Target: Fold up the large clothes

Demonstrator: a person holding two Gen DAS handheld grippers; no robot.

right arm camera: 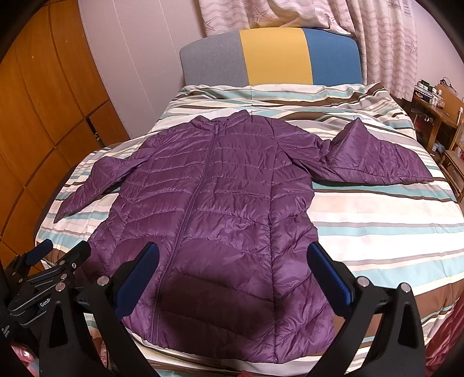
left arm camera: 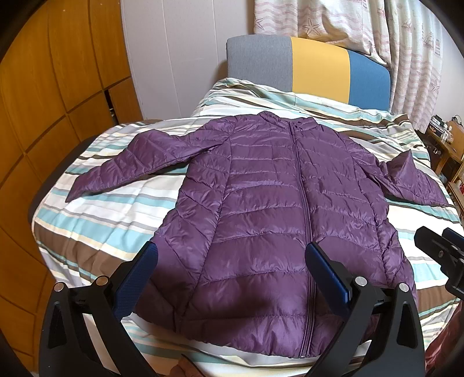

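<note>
I see a purple puffer jacket point(left arm camera: 269, 208) lying flat, front up and zipped, on the striped bedspread point(left arm camera: 95, 220), hem toward me, collar toward the grey-yellow-blue headboard point(left arm camera: 307, 66). My left tongs point(left arm camera: 232, 266) are spread wide, gripping nothing, hovering above the hem, left of the zipper point(left arm camera: 301, 208). My right tongs point(right arm camera: 233, 266) are also wide apart and empty, above the hem's right half. Left sleeve point(left arm camera: 116, 171) lies stretched out flat toward the wooden wardrobe point(left arm camera: 43, 116). Right sleeve point(right arm camera: 374, 159) is bent at the elbow, with a peak sticking up, the cuff end pointing to the bed's right edge. From the right wrist view the left tongs show at the lower left; from the left wrist view the right tongs show at the right edge. Patterned curtain point(right arm camera: 290, 14) behind the headboard, cluttered wooden shelf point(right arm camera: 438, 107) at far right.
</note>
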